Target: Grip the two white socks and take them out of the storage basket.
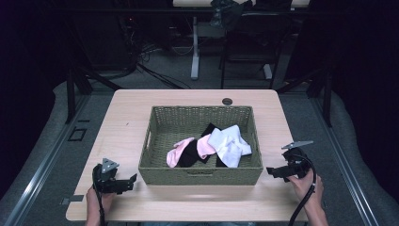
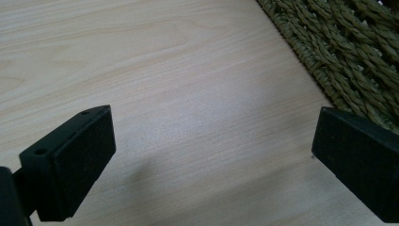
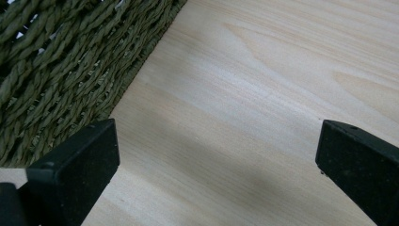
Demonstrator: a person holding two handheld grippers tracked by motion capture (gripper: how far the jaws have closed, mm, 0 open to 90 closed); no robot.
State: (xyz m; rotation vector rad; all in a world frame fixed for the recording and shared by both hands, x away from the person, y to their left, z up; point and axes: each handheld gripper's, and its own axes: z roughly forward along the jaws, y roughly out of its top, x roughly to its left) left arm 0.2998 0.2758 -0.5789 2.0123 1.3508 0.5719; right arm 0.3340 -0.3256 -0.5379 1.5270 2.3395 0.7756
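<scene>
While the basket (image 1: 201,175) stands mid-tabletop (image 1: 127,113), your left hand-held gripper (image 1: 128,183) waits left of it, jaws apart. Your right hand-held gripper (image 1: 275,171) waits right, also apart, both empty.

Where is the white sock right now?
In the high view, the white sock lies inside the woven basket, toward its right side, overlapping the pink sock and black socks to its left.

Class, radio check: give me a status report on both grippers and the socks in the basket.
Left gripper open, empty, left of basket. Right gripper open, empty, right of it. Socks piled inside, untouched. Nothing in the way.
</scene>
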